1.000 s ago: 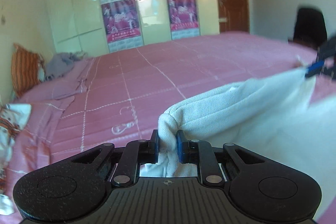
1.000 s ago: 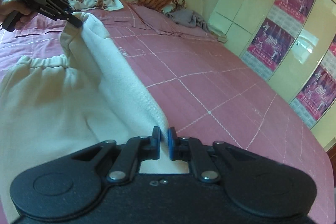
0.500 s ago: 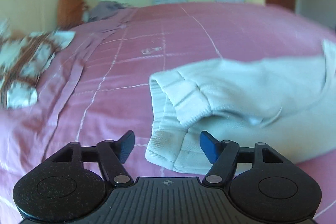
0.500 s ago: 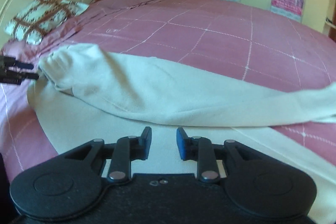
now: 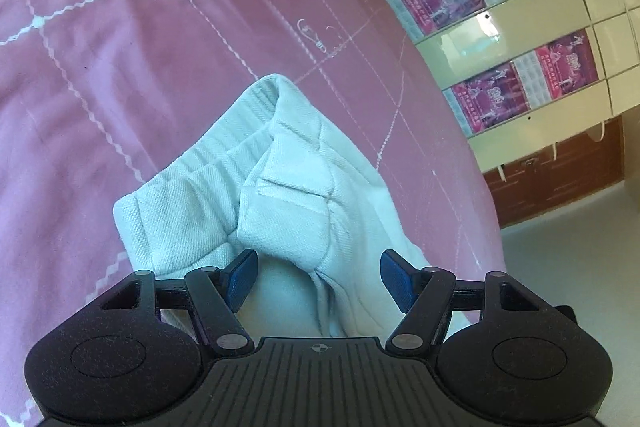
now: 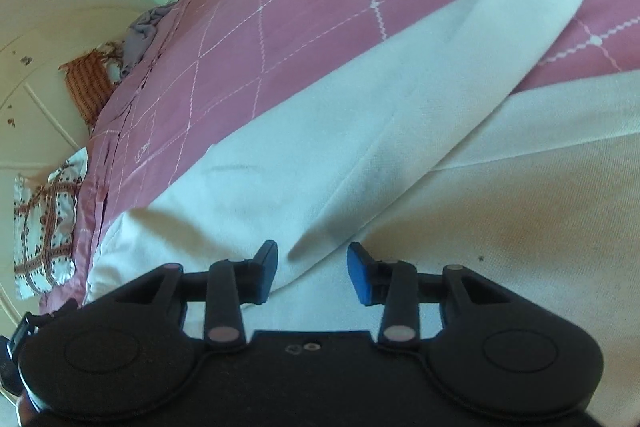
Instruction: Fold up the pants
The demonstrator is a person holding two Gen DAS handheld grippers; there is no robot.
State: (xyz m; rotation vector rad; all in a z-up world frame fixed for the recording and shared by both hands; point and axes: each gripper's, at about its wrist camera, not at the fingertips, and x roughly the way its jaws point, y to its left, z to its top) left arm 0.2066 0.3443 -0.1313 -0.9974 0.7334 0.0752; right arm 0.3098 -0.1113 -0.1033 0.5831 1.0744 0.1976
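Note:
White pants lie on the pink bedspread. In the left wrist view the waistband end (image 5: 256,183) sits bunched and folded over itself. My left gripper (image 5: 318,281) is open, its jaws wide apart on either side of a fold of the cloth, not pinching it. In the right wrist view the pants (image 6: 360,147) stretch across the bed, one leg laid over the other. My right gripper (image 6: 312,273) is open just above the cloth, a fold edge between its jaws.
The pink bedspread (image 5: 120,27) with white stitched squares covers the bed. Patterned pillows (image 6: 48,227) and an orange cushion (image 6: 90,87) lie at the headboard, with a grey garment (image 6: 144,31) nearby. Cupboards with posters (image 5: 500,27) stand beyond the bed's edge.
Both grippers have let go of the pants, which now lie folded on the bed. Both have opened wider and dropped close over the cloth.

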